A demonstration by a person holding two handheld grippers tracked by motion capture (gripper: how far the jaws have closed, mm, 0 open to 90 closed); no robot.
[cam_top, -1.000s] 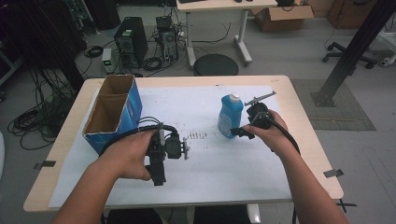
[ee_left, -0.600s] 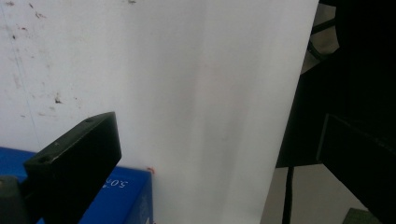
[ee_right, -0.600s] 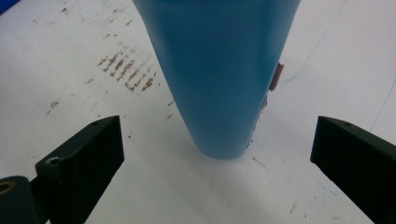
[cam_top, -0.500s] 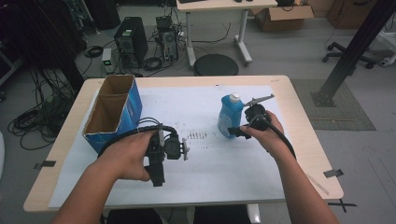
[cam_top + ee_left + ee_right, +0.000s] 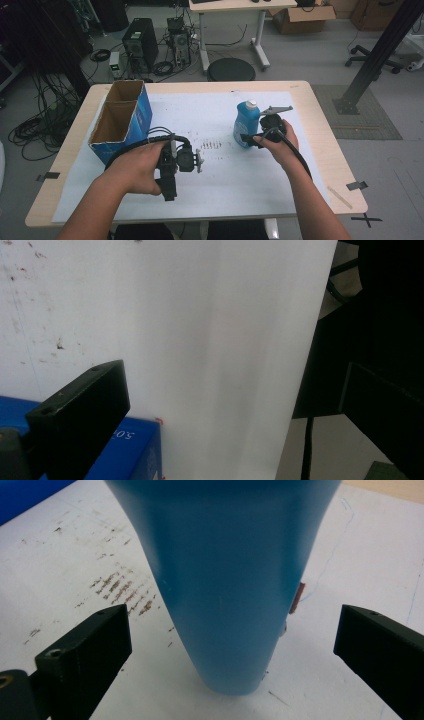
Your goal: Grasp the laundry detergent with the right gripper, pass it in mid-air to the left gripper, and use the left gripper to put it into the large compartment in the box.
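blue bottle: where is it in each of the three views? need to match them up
High view: the blue bottle stands upright right of table centre, with the right gripper at its base.
Right gripper view: the bottle sits centre frame, between the two open jaws, not touched.
Left gripper view: the bottle is not in this picture.
Shared landmark: the brown scuff marks on the white sheet beside the bottle, also seen in the right gripper view.

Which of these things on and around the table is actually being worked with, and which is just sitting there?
In use:
- blue bottle, standing between the open jaws of the right tongs
- left tongs, open and holding nothing

Possibly next, hard to say:
- blue cardboard box, open and empty

Just lying about:
- computer tower on the floor
- round stool
- brown carton behind
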